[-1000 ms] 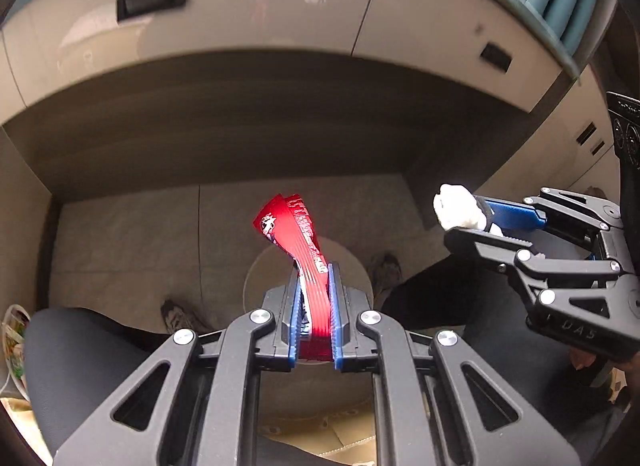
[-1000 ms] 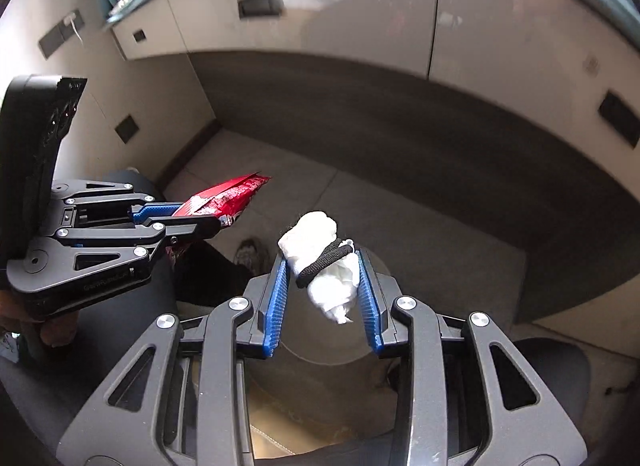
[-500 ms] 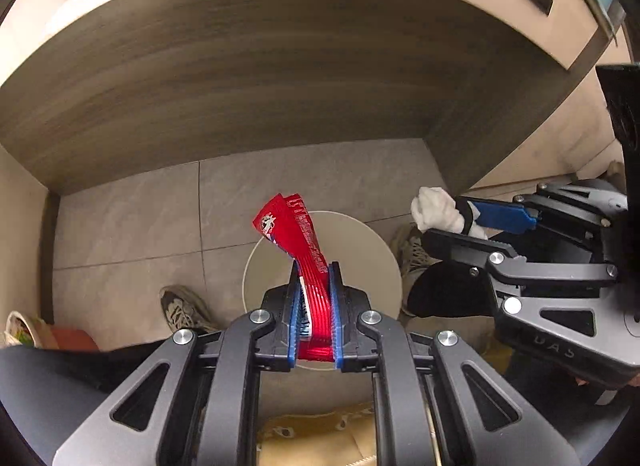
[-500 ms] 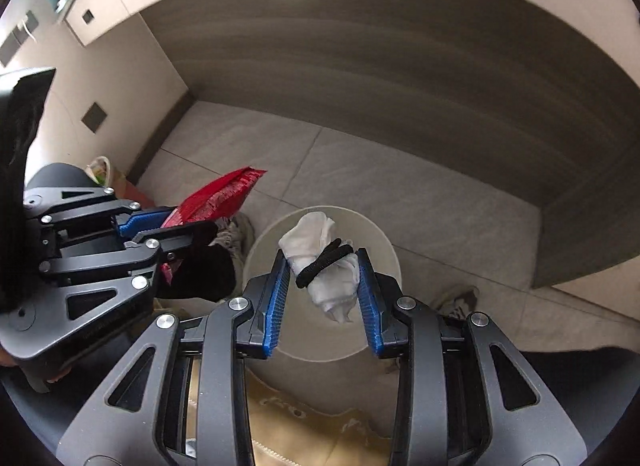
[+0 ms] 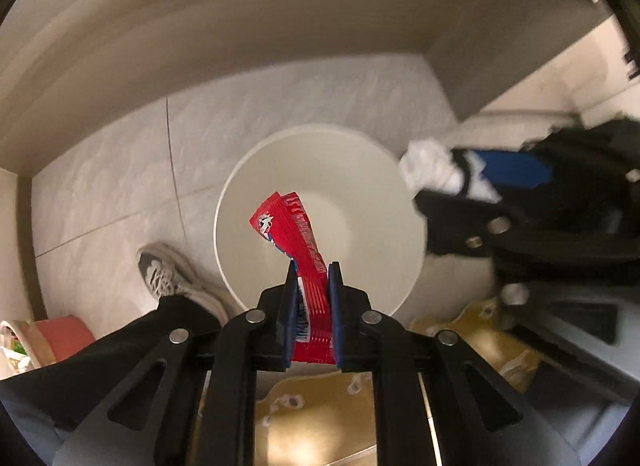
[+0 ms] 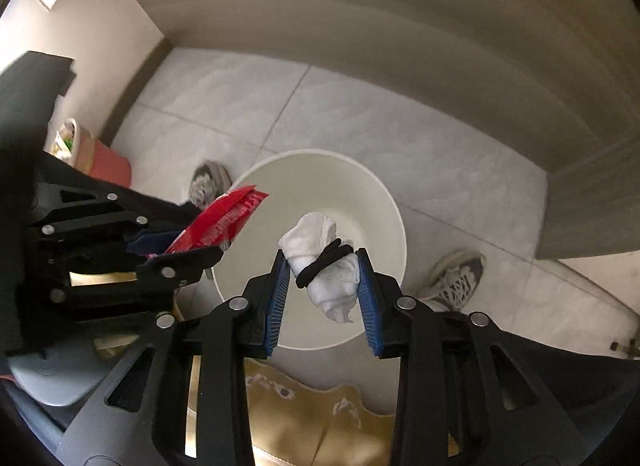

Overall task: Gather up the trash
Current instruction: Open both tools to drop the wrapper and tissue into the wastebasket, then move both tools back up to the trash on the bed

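Note:
My left gripper [image 5: 313, 270] is shut on a red snack wrapper [image 5: 294, 231] and holds it over the open white trash bin [image 5: 360, 169] on the floor. My right gripper [image 6: 323, 262] is shut on a crumpled white tissue [image 6: 320, 244] with a black hair tie [image 6: 326, 258] wrapped around it, also over the bin [image 6: 360, 193]. The right gripper shows blurred at the right of the left wrist view [image 5: 460, 181], and the left gripper with the wrapper [image 6: 220, 223] shows at the left of the right wrist view.
The bin stands on grey floor tiles [image 5: 120, 169] below a wooden cabinet front [image 6: 400, 25]. The person's sneakers [image 5: 168, 274] [image 6: 452, 278] stand on either side of the bin. A red bag [image 6: 104, 161] sits at the left wall. A yellow cushion [image 6: 312, 418] lies below the grippers.
Both grippers tilted down and moved closer over the bin, which now fills more of each view. Both still hold their items.

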`<state>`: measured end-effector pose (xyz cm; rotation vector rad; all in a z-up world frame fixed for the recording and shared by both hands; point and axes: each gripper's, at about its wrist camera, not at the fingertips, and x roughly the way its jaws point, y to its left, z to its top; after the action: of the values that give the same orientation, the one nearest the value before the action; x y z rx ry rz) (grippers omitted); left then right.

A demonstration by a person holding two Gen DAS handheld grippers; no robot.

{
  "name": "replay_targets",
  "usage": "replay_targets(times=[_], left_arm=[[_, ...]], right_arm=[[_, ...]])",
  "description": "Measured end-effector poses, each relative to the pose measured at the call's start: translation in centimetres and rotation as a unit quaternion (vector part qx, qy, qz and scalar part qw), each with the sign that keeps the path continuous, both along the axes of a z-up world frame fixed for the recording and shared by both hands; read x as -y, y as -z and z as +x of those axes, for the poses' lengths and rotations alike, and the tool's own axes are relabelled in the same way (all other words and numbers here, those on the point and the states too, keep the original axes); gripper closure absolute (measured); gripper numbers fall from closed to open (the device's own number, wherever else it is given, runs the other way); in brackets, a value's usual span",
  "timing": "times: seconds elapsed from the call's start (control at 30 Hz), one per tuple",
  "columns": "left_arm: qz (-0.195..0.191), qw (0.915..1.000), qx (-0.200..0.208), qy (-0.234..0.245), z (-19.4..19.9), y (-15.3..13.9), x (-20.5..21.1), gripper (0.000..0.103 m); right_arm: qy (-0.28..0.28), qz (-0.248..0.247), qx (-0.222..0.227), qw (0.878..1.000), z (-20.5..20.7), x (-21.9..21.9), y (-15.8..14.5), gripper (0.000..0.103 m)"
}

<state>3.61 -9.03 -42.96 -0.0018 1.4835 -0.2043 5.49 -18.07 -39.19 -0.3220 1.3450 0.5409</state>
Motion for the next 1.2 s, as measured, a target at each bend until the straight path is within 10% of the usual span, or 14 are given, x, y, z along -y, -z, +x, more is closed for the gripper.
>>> replay_targets(times=[0.17,0.4,0.6,0.7,1.0,1.2], left_arm=[[-0.006,0.999,-0.045,0.001,0.1,2.5,-0.1,0.084],[-0.005,0.9992,-0.036,-0.017,0.0,2.6,-0.6,0.006],[0.053,0.9954,-0.052,-0.061,0.6,2.1,-2.7,0.006],[0.097,0.9907,0.007,-0.095,1.0,-1.6,-5.0,0.006],[0.021,0.9848,0.145,-0.093,-1.0,-11.3,-8.1,0.006],[0.0,0.9858,0.132,-0.104,-1.0,-10.6,-8.6,0.006]], right_arm=[[-0.009,-0.02,-0.017,1.0,-0.3,0.2,1.3,0.072],[-0.014,-0.016,-0.018,1.0,-0.5,0.5,1.4,0.072],[0.002,-0.003,-0.018,1.0,0.1,1.0,1.0,0.072],[0.004,-0.001,-0.02,1.0,0.1,1.2,1.0,0.072],[-0.028,-0.017,-0.033,0.999,-0.3,-0.1,2.3,0.07],[-0.018,-0.03,-0.022,0.999,-1.0,-0.6,2.4,0.018]])
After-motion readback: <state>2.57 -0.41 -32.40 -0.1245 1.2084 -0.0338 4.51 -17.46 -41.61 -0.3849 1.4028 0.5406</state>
